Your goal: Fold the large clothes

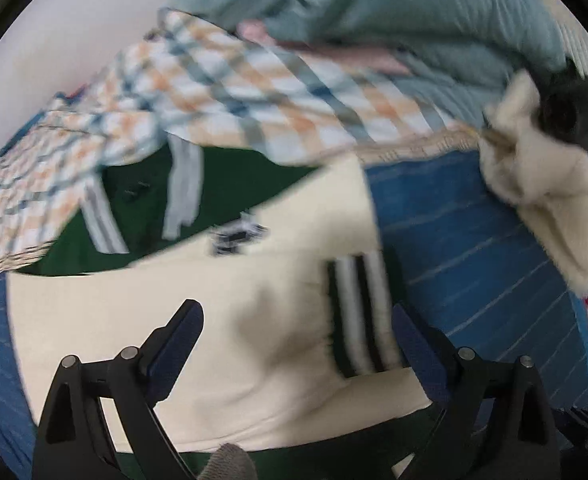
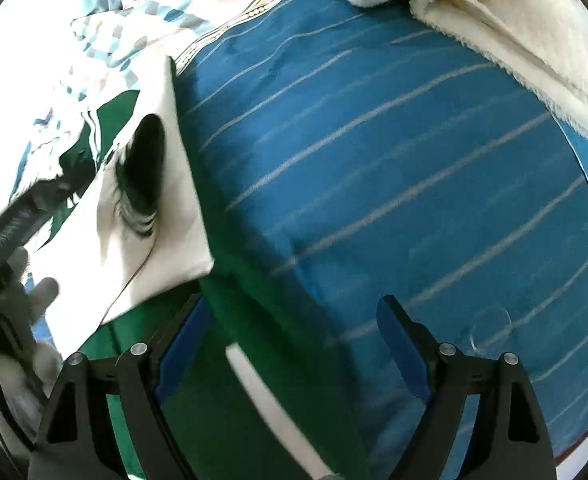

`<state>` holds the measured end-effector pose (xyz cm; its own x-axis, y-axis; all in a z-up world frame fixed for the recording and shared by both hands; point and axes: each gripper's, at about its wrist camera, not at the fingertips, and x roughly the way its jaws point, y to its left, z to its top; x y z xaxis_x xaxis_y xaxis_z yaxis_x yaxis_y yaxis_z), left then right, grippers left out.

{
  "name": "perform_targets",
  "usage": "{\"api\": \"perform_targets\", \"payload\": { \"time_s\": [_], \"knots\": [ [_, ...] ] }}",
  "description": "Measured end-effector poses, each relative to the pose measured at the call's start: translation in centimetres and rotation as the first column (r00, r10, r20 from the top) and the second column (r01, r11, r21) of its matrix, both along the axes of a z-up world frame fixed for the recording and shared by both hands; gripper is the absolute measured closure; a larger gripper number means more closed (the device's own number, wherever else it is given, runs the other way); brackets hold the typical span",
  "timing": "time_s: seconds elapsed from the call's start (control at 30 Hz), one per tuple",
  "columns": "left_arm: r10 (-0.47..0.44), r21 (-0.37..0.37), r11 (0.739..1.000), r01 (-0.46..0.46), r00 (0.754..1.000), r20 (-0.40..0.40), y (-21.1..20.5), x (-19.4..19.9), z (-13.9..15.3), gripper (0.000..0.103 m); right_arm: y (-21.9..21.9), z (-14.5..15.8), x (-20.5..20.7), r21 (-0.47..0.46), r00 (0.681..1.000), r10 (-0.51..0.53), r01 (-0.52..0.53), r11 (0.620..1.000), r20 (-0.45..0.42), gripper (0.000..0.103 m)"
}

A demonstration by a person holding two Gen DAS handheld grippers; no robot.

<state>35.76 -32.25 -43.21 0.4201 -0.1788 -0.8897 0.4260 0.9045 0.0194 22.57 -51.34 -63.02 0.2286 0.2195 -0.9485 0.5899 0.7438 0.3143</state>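
Note:
A large green jacket with cream sleeves lies on a blue striped bed cover. In the left wrist view a cream sleeve point(image 1: 222, 320) with a striped black-and-white cuff point(image 1: 360, 316) is folded across the green body point(image 1: 146, 200). My left gripper point(image 1: 294, 320) is open just above that sleeve and holds nothing. In the right wrist view my right gripper point(image 2: 290, 312) is open over the jacket's green edge point(image 2: 254, 360), beside the cream sleeve point(image 2: 162, 248) and its dark cuff point(image 2: 144, 172). The left gripper point(image 2: 10, 232) and a gloved hand show at the far left.
The blue striped cover point(image 1: 474, 248) point(image 2: 394, 180) spreads to the right. A checked blanket point(image 1: 214, 92) and a teal quilt point(image 1: 414, 12) lie behind the jacket. A fluffy cream garment point(image 1: 550, 200) point(image 2: 514, 32) lies at the right, with a dark object point(image 1: 570, 108) on it.

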Motion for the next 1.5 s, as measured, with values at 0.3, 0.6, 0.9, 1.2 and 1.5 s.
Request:
{"api": "perform_targets", "payload": {
  "time_s": [0.3,0.6,0.9,1.2,1.5],
  "knots": [
    [0.376,0.323,0.872,-0.366,0.926,0.035,18.7,-5.2,-2.6,0.007,2.3,-3.1,2.9,0.005,0.982,0.188,-0.188,0.982,-0.027,0.030],
    [0.548,0.456,0.756,-0.470,0.835,-0.046,26.9,-8.8,-11.1,0.006,-1.3,-7.1,4.0,0.093,0.998,-0.063,0.063,0.994,-0.011,0.085],
    [0.577,0.321,0.785,-0.529,0.813,-0.071,27.8,-9.1,-12.0,0.000,-0.2,-3.2,4.3,0.036,0.990,-0.051,0.056,0.998,-0.130,0.066],
    [0.576,0.346,0.786,-0.511,0.810,-0.110,28.3,-16.6,-6.2,0.000,18.7,-2.9,0.8,0.458,0.948,0.298,-0.219,0.861,-0.108,0.054],
    [0.626,0.390,0.756,-0.525,0.754,-0.198,32.4,-24.9,-6.1,0.000,30.6,-8.5,0.1,0.509,0.914,0.366,-0.233,0.828,-0.176,0.098]
  ]
}}
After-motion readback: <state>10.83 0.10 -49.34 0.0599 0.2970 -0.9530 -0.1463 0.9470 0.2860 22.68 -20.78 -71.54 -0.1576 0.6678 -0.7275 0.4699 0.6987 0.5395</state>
